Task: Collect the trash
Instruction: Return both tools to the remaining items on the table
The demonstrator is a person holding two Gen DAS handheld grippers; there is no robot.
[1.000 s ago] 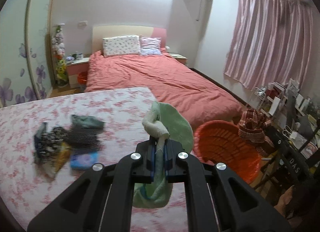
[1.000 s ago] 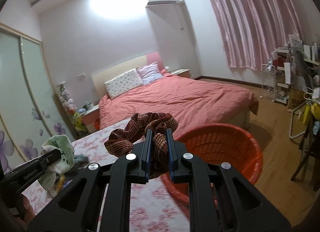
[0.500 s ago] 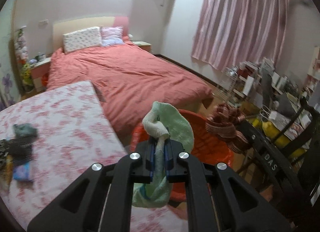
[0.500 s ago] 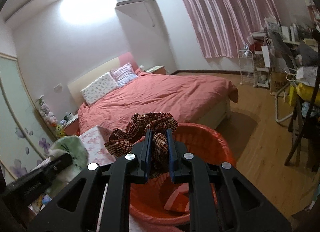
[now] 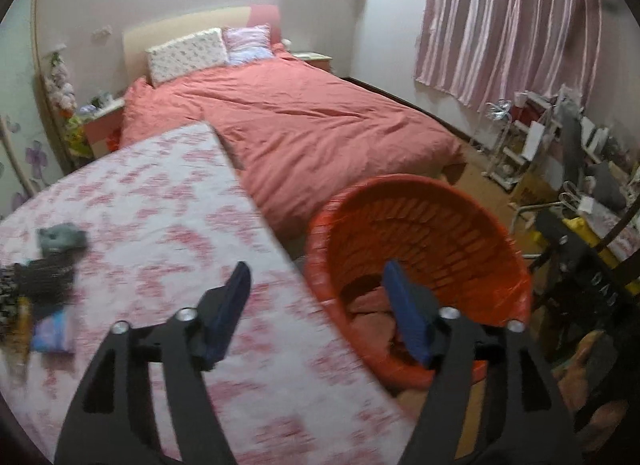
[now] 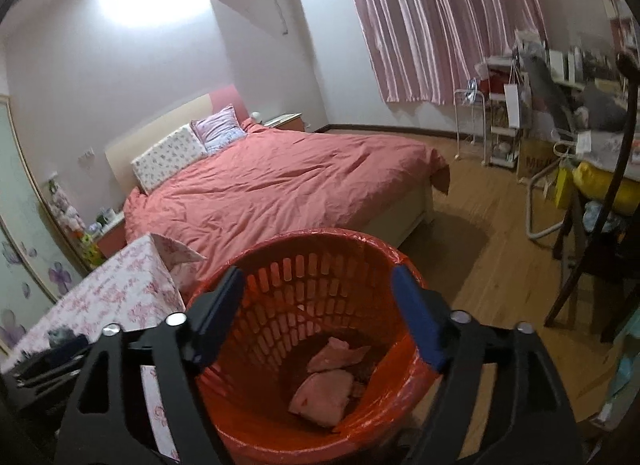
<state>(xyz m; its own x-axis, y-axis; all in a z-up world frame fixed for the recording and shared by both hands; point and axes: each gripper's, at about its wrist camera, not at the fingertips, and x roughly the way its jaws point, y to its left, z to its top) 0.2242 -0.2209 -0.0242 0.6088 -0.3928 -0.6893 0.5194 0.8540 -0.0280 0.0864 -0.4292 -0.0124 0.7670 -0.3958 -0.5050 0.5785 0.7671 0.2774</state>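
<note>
Both grippers have let go since a second ago: the green cloth once pinched by the left gripper (image 5: 316, 305) and the brown patterned cloth once held by the right gripper (image 6: 318, 313) are gone from between the jaws, which now stand wide apart and empty. Directly beyond the right jaws sits one orange basket (image 6: 384, 249), its mouth open toward them, with two pale pink pieces (image 6: 322, 389) lying on its floor; whether the dropped cloths lie under them cannot be told. From the left wrist view the basket (image 5: 500, 241) lies ahead and to the right, touching the edge of one table (image 5: 168, 193) under a pink-flowered cover. What remains to collect is a blurred cluster of trash (image 5: 44, 285) on that table, well to the left of the left jaws, perhaps four or five items, too smeared to count surely. Judging by position, the left gripper is the nearer one and would need to swing left. One red-covered bed (image 5: 320, 137) fills the room behind.
</note>
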